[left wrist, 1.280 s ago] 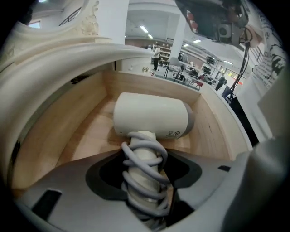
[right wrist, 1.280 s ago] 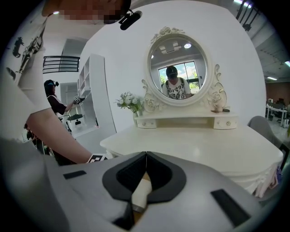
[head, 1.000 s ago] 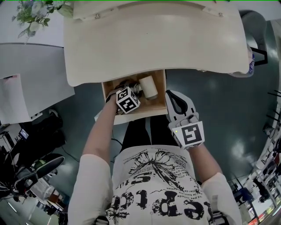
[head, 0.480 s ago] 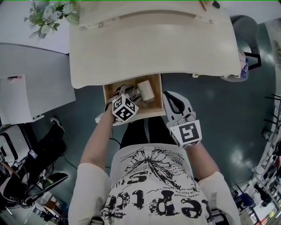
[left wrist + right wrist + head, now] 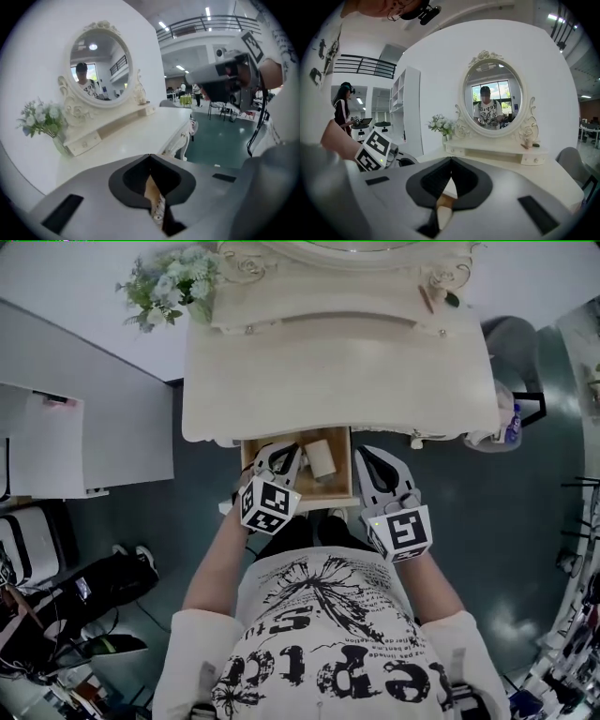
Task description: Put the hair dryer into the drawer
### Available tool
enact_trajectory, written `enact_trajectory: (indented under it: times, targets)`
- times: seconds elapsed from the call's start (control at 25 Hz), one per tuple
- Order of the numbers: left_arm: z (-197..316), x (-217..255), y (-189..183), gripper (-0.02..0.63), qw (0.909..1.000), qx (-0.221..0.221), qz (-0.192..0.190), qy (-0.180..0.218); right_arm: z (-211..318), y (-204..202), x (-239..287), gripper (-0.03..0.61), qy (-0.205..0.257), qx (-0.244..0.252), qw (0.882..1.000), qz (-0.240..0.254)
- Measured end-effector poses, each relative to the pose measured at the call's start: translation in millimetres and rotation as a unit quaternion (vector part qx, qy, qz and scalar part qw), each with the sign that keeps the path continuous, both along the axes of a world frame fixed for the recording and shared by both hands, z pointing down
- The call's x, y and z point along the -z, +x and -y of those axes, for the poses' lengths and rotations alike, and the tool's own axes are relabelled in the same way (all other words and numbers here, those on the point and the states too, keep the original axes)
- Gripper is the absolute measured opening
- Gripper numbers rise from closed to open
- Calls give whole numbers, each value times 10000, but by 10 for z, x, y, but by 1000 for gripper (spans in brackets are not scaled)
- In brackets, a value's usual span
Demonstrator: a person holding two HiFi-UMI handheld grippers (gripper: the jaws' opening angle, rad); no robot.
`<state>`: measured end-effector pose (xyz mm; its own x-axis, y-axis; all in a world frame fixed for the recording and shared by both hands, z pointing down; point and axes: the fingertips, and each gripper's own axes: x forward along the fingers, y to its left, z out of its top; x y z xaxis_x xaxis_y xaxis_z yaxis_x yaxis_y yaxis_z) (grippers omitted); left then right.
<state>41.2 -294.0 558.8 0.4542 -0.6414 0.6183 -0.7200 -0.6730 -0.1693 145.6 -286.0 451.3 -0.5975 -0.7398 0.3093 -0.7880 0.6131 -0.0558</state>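
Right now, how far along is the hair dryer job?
Done: the hair dryer lies in the open drawer. In hand: nothing; the left hand-held gripper and the right hand-held gripper are both shut and empty. Left: probably only closing the drawer.

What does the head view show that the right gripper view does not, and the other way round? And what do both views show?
Only the head view: the open drawer with the hair dryer lying in it, and the right gripper seen from above.
Only the right gripper view: the glass of the oval mirror, with the person's reflection in it.
Both: the flowers, the dressing table top and the left gripper.
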Motion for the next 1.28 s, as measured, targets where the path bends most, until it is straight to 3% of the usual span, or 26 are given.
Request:
enact_trajectory:
  times: [0.2, 0.44, 0.84, 0.96, 1.28]
  targets:
    - [-1, 890, -155, 21, 9924, 629, -633, 843, -3, -65, 290, 17, 286, 52, 9995, 106]
    - [-56, 1763, -458, 21, 9702, 1151, -1220, 1747, 3, -204, 551, 17, 619, 118, 9978, 197]
    - [-284, 2504, -900, 21, 9329, 1808, -1740, 2582, -73, -415, 888, 17, 969, 280, 9942, 365]
    - [-284, 2585, -892, 21, 9304, 1770, -1838, 2631, -77, -431, 966, 17, 1044, 287, 9934, 376]
    - [-303, 2524, -839, 21, 9341, 1728, -1838, 2526, -120, -431, 1032, 17, 1121, 307, 9924, 397]
